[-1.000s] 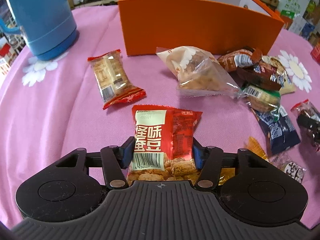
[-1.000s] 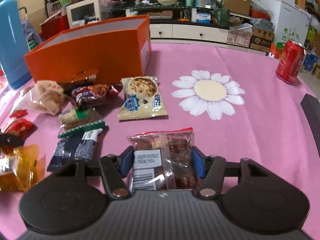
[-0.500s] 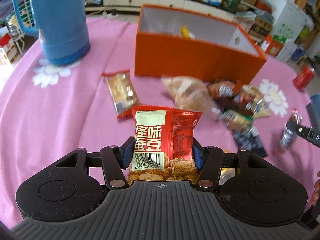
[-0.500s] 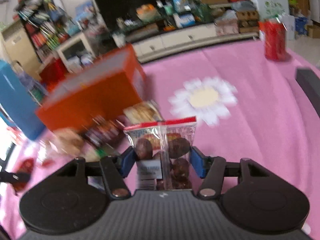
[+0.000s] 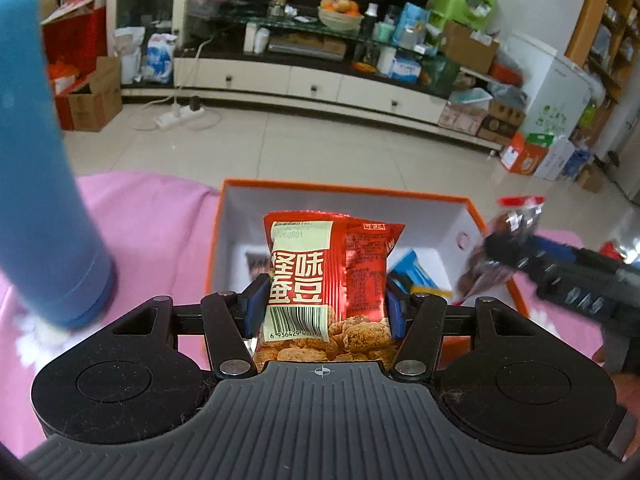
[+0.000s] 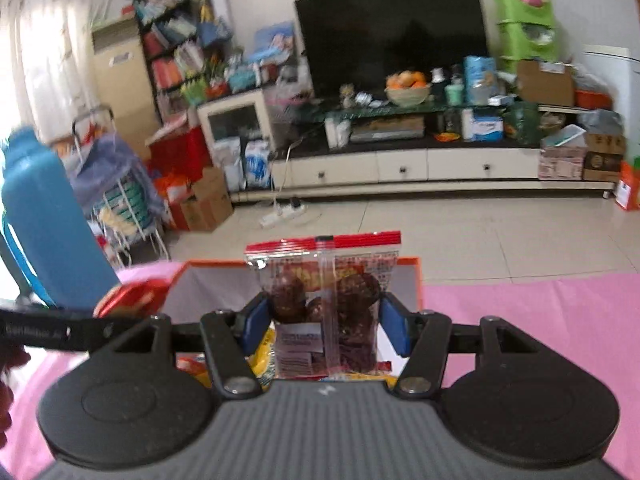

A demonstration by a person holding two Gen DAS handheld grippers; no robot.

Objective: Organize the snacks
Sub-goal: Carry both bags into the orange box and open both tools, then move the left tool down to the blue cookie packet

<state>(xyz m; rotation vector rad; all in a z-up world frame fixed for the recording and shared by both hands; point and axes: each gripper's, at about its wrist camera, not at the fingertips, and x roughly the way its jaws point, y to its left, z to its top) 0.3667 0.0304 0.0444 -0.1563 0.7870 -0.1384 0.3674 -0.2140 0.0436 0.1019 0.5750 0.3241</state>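
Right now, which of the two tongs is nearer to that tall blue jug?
Left. The left tongs hold a red packet just right of the blue jug; the right tongs hover farther off, over the orange box's right side.

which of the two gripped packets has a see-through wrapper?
The clear packet of dark brown pieces with a red top seal, held by the right gripper. The left gripper holds an opaque red packet with a barcode label.

A tall blue plastic thermos jug (image 5: 44, 184) stands on the pink tablecloth (image 5: 160, 224) — behind, a black television (image 6: 394, 28) over a white low cabinet (image 6: 400, 166), a bowl of oranges (image 6: 407, 87) on its glass shelf.
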